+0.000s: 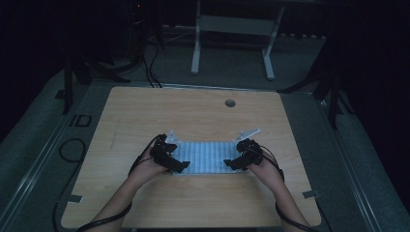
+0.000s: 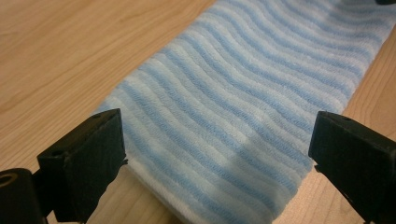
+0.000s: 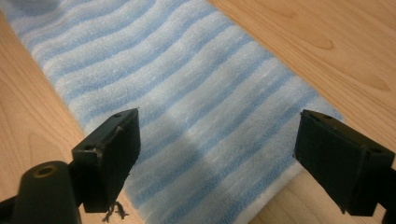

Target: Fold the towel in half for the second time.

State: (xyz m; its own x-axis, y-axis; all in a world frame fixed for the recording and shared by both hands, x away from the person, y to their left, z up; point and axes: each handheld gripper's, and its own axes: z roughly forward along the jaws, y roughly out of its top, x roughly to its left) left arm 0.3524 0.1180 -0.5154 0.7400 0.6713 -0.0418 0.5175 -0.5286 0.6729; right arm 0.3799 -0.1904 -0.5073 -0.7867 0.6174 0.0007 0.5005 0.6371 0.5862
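Lying flat near the front middle of the table [image 1: 145, 111], a folded towel [image 1: 205, 157] with light blue and white stripes forms a long band running left to right. The left gripper [image 1: 180, 166] sits over the towel's left end and the right gripper [image 1: 231, 163] over its right end, each held by a hand that comes in from the near edge.

In the left gripper view, both black jaws stand wide apart, one at each long edge of the towel [image 2: 243, 102]. Nothing is pinched between them; the cloth lies loose on the wood below.

In the right gripper view the jaws are likewise spread wide, straddling the end of the towel [image 3: 201, 121], with no cloth gripped. A short dark thread hangs by the left jaw.

The towel's stripes run along its length, slightly wavy, and its edges look even. Its two ends rest on the wood.
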